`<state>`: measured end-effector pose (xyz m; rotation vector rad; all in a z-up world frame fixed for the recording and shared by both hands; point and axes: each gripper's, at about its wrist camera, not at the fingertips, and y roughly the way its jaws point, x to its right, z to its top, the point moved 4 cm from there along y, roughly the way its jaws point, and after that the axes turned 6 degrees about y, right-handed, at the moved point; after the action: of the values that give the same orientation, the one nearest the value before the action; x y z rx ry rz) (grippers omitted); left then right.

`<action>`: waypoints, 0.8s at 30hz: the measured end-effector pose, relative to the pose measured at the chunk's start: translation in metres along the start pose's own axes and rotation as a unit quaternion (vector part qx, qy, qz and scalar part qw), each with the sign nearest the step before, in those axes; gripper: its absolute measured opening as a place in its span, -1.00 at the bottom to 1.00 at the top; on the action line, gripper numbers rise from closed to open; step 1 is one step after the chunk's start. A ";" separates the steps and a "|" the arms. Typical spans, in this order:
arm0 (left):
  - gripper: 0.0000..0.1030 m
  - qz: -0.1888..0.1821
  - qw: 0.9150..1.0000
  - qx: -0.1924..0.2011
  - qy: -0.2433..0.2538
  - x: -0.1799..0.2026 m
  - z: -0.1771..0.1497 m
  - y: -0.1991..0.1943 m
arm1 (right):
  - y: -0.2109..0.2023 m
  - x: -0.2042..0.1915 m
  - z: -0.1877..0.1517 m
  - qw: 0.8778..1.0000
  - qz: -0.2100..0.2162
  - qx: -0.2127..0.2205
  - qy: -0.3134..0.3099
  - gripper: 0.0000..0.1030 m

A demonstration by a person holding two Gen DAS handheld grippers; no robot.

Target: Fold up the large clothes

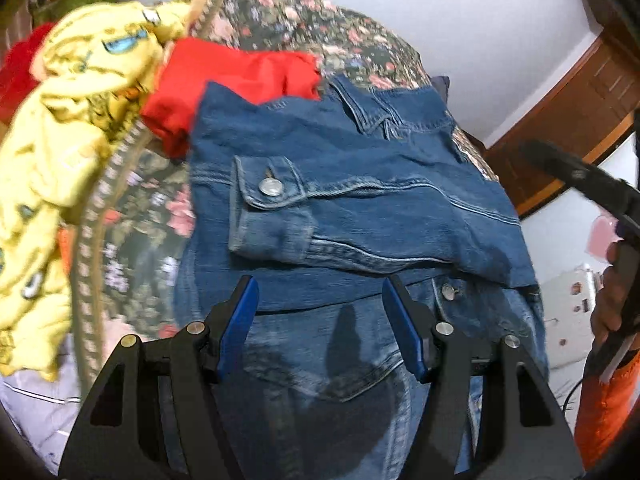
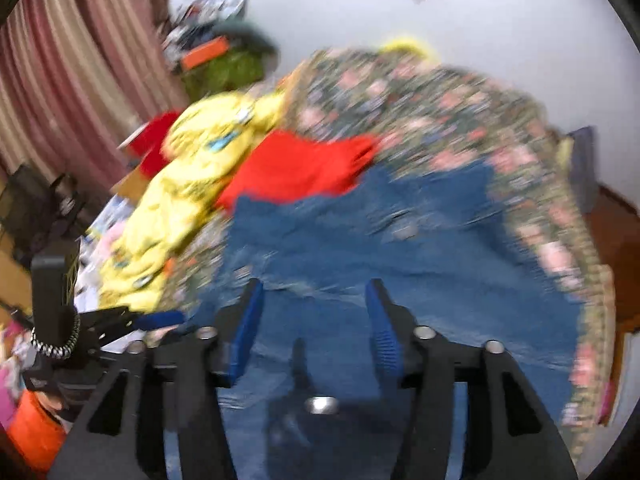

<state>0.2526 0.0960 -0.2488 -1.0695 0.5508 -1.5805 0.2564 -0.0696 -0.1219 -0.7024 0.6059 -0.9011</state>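
Observation:
A blue denim jacket (image 1: 360,208) lies on a flowered bedspread (image 1: 288,20), with one sleeve folded across its body and a cuff button showing. My left gripper (image 1: 320,292) is open and empty just above the jacket's near part. My right gripper (image 2: 314,292) is open and empty above the same jacket (image 2: 400,248); that view is blurred. The right gripper also shows at the right edge of the left wrist view (image 1: 580,176), and the left gripper shows at the left of the right wrist view (image 2: 132,320).
A yellow printed garment (image 1: 80,120) and a red garment (image 1: 240,80) lie piled left of the jacket. The bedspread (image 2: 440,100) fills the bed. A wooden door (image 1: 580,92) and white wall stand at the right; pink curtains (image 2: 60,80) hang at the left.

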 end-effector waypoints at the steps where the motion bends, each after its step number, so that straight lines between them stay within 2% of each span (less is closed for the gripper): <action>1: 0.23 -0.007 1.000 -0.006 -0.008 0.000 0.001 0.005 | -0.019 0.029 0.000 0.998 -0.049 0.026 0.000 0.16; 6: 0.23 -0.075 0.995 -0.024 -0.064 -0.005 0.004 0.024 | -0.037 0.093 -0.019 0.989 -0.143 0.023 0.012 0.19; 9: 0.23 -0.077 0.993 -0.029 -0.079 -0.006 0.008 0.035 | -0.035 0.131 -0.043 0.984 -0.168 -0.001 0.055 0.19; 13: 0.24 -0.074 0.992 -0.021 -0.099 -0.010 0.016 0.046 | -0.022 0.167 -0.081 0.976 -0.172 -0.038 0.130 0.19; 15: 0.23 -0.040 0.995 0.003 -0.090 -0.012 0.022 0.048 | -0.016 0.177 -0.096 0.972 -0.163 -0.052 0.164 0.19; 16: 0.19 -0.003 0.997 0.009 -0.077 -0.012 0.024 0.051 | -0.013 0.182 -0.103 0.969 -0.159 -0.059 0.178 0.19; 18: 0.02 0.044 0.997 0.013 -0.059 -0.011 0.028 0.056 | -0.009 0.187 -0.112 0.966 -0.145 -0.072 0.201 0.19; 19: -0.11 0.054 0.997 0.019 -0.051 -0.009 0.030 0.057 | -0.008 0.189 -0.115 0.965 -0.137 -0.075 0.209 0.19; 21: -0.48 0.096 0.995 0.033 -0.023 -0.001 0.037 0.054 | -0.010 0.191 -0.115 0.964 -0.127 -0.075 0.219 0.19; 22: -0.55 0.125 0.991 0.044 0.004 0.005 0.042 0.049 | -0.012 0.191 -0.113 0.964 -0.126 -0.074 0.221 0.19; 24: -0.59 0.151 0.985 0.075 0.041 0.016 0.051 0.034 | -0.018 0.191 -0.107 0.965 -0.131 -0.065 0.219 0.19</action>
<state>0.3136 0.0802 -0.2458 -0.7708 0.6070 -1.3789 0.2635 -0.2712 -0.2087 -0.7162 0.9879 -1.2873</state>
